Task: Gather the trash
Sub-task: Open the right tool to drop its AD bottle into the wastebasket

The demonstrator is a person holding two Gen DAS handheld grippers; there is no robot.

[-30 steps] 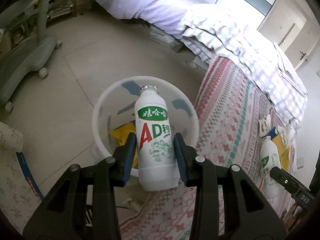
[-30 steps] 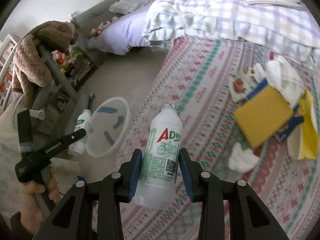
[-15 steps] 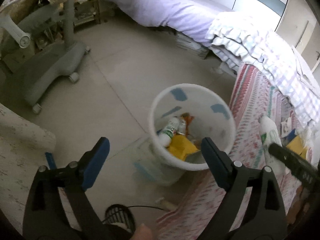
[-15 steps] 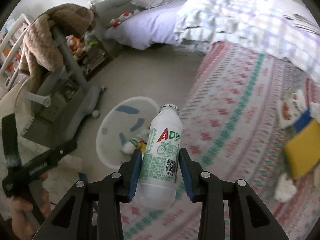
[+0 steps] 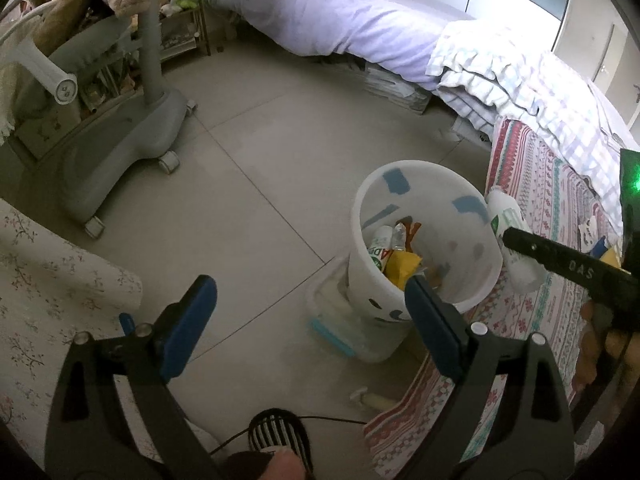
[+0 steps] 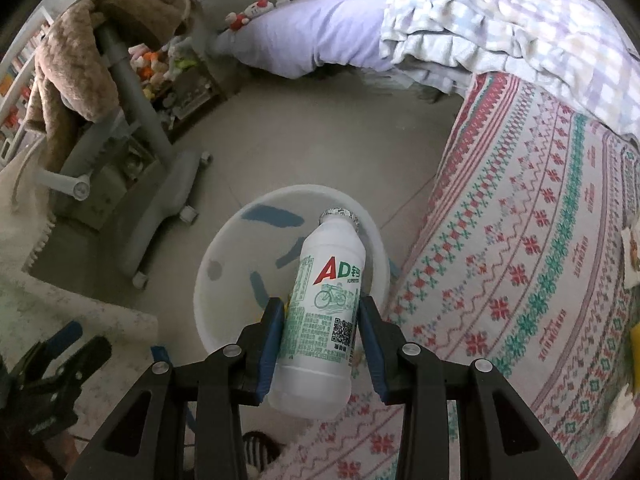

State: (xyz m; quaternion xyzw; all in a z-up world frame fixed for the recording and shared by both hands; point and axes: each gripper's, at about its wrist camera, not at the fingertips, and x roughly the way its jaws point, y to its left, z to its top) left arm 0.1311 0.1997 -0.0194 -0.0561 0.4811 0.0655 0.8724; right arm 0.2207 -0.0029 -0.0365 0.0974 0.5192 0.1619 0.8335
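Note:
A white waste bin [image 5: 480,216] with blue marks stands on the grey floor at the rug's edge; it also shows in the right wrist view [image 6: 224,264]. Inside lie a white AD bottle [image 5: 378,246] and yellow wrappers [image 5: 402,266]. My left gripper [image 5: 310,320] is open and empty, to the left of and in front of the bin. My right gripper [image 6: 320,340] is shut on a second white AD bottle [image 6: 324,312], held over the bin's right rim; it shows in the left wrist view [image 5: 508,220] beside the bin.
A patterned rug [image 6: 520,240] covers the floor to the right. A bed with a lilac sheet [image 5: 360,20] and checked quilt is behind. A grey wheeled stand [image 5: 120,152] is at the left. More litter [image 6: 632,248] lies on the rug at the far right.
My left gripper opened and its AD bottle dropped into the bin; the gripper then drew back to the left. My right gripper carried its bottle from the rug to over the bin.

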